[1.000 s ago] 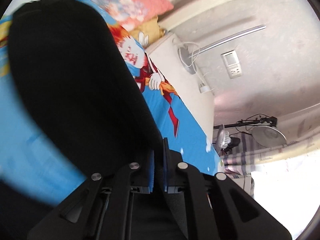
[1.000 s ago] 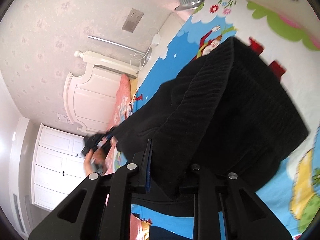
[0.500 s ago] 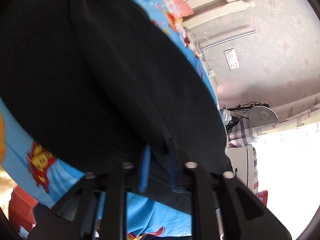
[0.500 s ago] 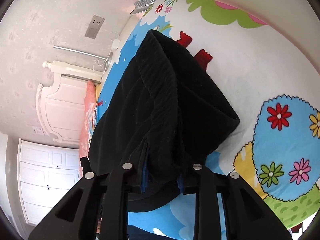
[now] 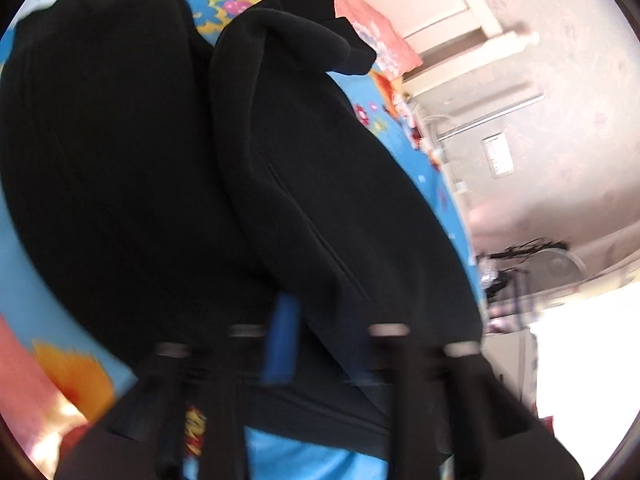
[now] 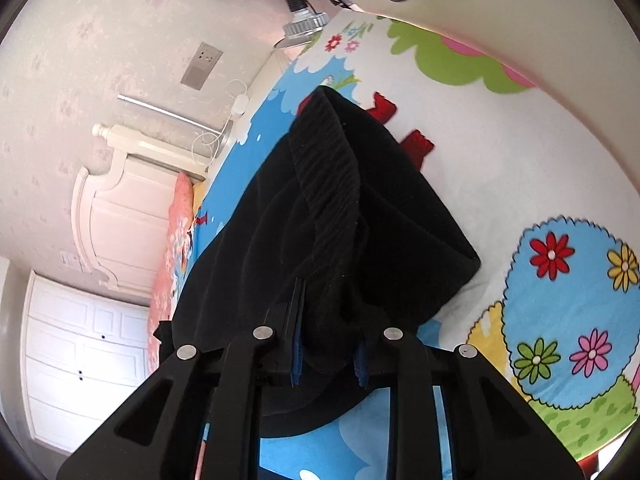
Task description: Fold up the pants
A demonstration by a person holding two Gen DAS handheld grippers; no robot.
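Observation:
The black fleece pants (image 5: pixel 248 168) lie bunched on the cartoon-print bedsheet (image 5: pixel 24 248). In the left wrist view they fill most of the frame, folded into two thick lobes. My left gripper (image 5: pixel 320 344) has its jaws parted, with a fold of the pants draped between and over the blue pads; the view is blurred. In the right wrist view the pants (image 6: pixel 320 208) show their ribbed waistband running away from me. My right gripper (image 6: pixel 328 340) has its jaws parted with a bunch of cloth lying between the pads.
A pink floral pillow (image 5: pixel 380 36) and a white headboard (image 6: pixel 120 208) stand at the bed's head. A white wardrobe (image 6: pixel 72 360) is beyond. A fan (image 6: pixel 304 28) and cables sit beside the bed. The sheet (image 6: pixel 520 152) stretches to my right.
Both grippers have lowered the pants onto the bed and their jaws have widened. The left camera has swung, now showing both lobes of the folded cloth.

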